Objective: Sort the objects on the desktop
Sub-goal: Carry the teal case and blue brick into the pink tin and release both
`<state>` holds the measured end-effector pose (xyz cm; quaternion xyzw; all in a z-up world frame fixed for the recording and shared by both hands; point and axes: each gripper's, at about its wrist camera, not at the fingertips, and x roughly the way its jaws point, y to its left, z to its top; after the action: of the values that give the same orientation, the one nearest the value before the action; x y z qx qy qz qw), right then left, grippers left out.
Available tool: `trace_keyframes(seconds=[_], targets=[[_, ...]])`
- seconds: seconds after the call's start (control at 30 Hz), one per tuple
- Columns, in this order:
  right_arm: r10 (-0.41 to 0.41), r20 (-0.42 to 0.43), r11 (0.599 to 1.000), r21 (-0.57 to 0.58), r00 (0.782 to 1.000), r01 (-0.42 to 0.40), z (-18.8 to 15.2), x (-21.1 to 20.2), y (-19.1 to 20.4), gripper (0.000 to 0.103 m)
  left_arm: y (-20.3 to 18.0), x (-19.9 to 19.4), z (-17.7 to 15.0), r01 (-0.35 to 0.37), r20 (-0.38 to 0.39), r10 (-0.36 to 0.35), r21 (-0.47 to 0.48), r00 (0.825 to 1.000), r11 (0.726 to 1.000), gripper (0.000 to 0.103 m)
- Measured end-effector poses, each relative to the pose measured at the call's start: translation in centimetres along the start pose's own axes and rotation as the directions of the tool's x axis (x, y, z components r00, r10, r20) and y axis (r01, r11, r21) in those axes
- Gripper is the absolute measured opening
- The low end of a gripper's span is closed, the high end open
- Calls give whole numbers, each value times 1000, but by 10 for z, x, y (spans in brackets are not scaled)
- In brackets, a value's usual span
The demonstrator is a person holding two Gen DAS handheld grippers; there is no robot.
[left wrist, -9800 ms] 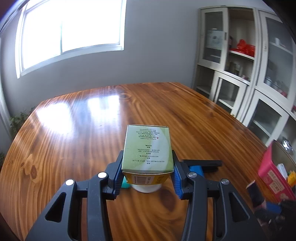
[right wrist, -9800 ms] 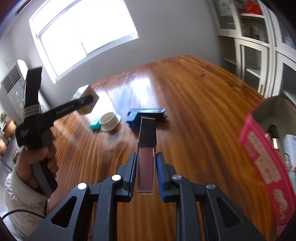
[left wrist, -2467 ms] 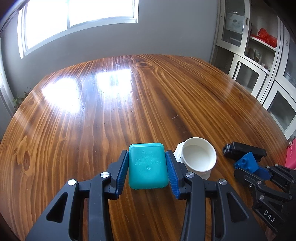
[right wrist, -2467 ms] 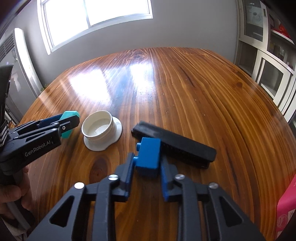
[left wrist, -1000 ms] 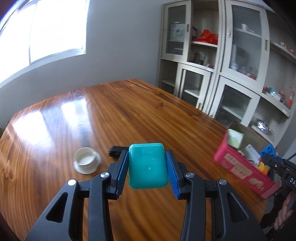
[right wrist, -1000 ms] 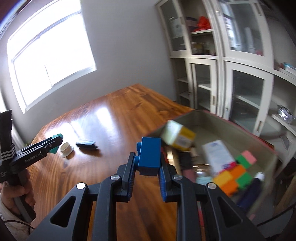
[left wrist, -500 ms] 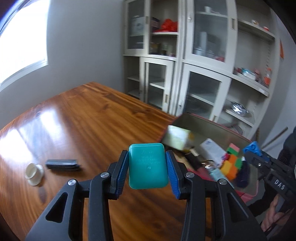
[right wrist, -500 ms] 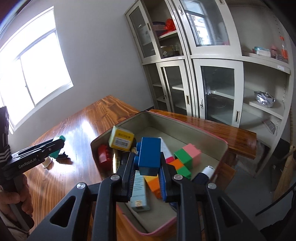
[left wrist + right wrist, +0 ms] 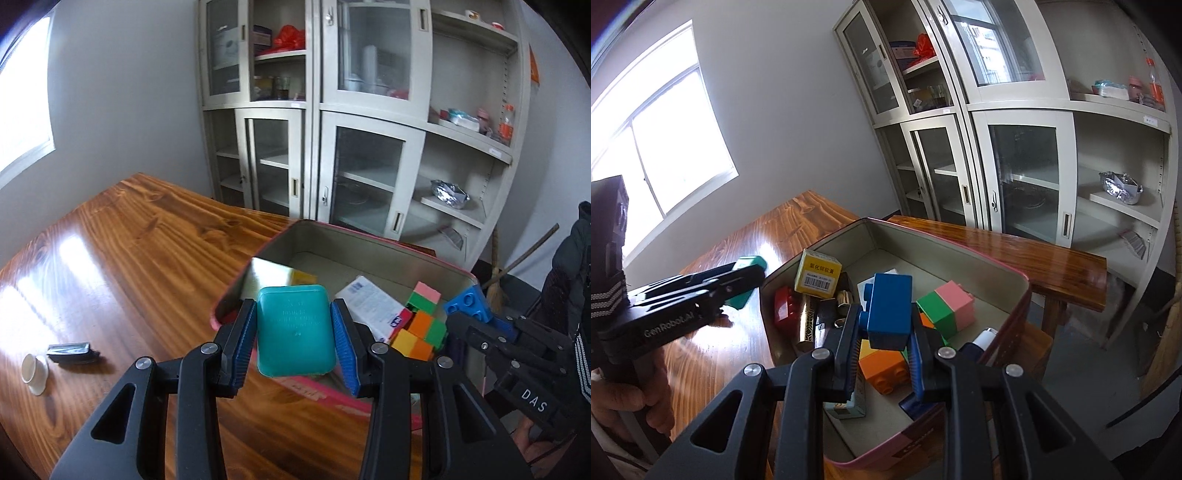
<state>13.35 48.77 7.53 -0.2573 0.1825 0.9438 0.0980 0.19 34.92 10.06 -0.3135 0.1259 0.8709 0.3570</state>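
My left gripper [image 9: 295, 332] is shut on a teal plastic case [image 9: 295, 328] and holds it above the near rim of the pink storage box [image 9: 332, 397]. My right gripper [image 9: 886, 325] is shut on a blue toy brick [image 9: 889, 314] and holds it over the box interior [image 9: 993, 321]. The box holds a yellow carton [image 9: 818, 274], a red brick [image 9: 785, 306], a green-and-pink brick [image 9: 947, 306], orange bricks [image 9: 882, 367] and other small items. The right gripper also shows in the left wrist view [image 9: 471, 314], and the left one in the right wrist view [image 9: 746, 284].
A white cup [image 9: 33, 369] and a black flat object [image 9: 72, 350] lie on the wooden table [image 9: 129, 258] at the far left. Glass-door cabinets [image 9: 351, 129] stand behind the table. A broom [image 9: 517, 266] leans at the right.
Both grippers have moved closer to the pink box with their objects still held. The blue brick now hangs over the box interior and the teal case over its near rim.
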Motion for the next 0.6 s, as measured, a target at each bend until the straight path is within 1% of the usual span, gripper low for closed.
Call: trace_keyframes(seconds=[0.27, 0.6], targets=[[6, 4, 1000, 10, 1000, -6, 0, 0, -5, 25, -17, 9, 2, 26, -20, -26, 21, 999, 999, 44], [8, 5, 1000, 2, 1000, -8, 0, -2, -7, 26, -28, 15, 4, 31, -31, -30, 30, 999, 999, 44]])
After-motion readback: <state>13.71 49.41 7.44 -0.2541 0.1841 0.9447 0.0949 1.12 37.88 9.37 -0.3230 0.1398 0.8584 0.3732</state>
